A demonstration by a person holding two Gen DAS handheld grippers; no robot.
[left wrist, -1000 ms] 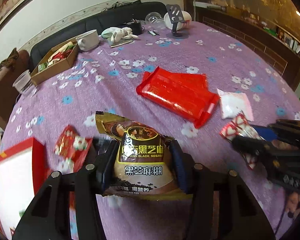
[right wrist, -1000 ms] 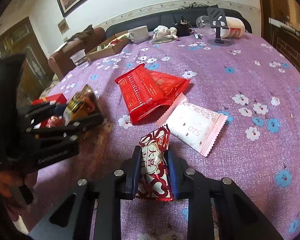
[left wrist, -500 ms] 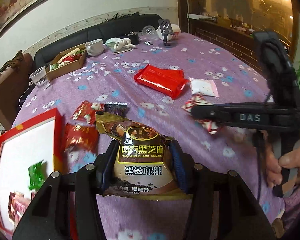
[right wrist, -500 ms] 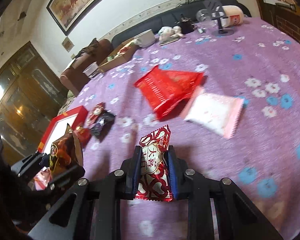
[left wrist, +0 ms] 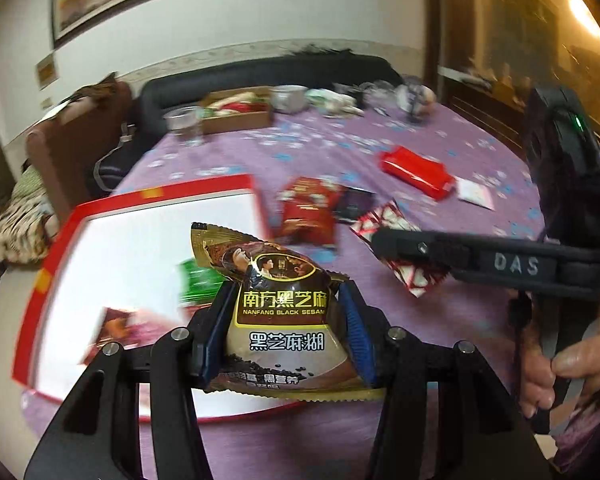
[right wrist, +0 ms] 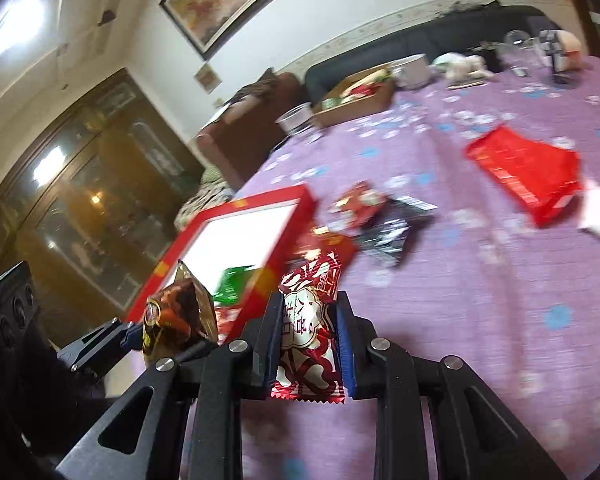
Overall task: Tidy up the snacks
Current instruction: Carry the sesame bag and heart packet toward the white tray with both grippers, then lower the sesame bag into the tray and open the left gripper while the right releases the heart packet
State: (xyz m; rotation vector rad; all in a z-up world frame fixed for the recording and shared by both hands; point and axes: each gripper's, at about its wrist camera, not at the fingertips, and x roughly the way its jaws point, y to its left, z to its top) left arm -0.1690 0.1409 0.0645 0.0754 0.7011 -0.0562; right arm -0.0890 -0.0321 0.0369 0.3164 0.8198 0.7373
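Right gripper [right wrist: 306, 344] at bottom centre, pads clamped on a red-and-white patterned snack packet [right wrist: 308, 332], upright. Lower left: left gripper [right wrist: 140, 340] gripping a brown-gold sesame packet [right wrist: 180, 316]. Behind them, red-rimmed white box [right wrist: 236, 236] on purple floral tablecloth [right wrist: 480, 300], green packet [right wrist: 234, 286] inside. Centre: small red packet [right wrist: 358, 204] beside dark packet [right wrist: 392, 232]. Upper right: large red bag [right wrist: 524, 168]. Cardboard box [right wrist: 356, 100] far back.
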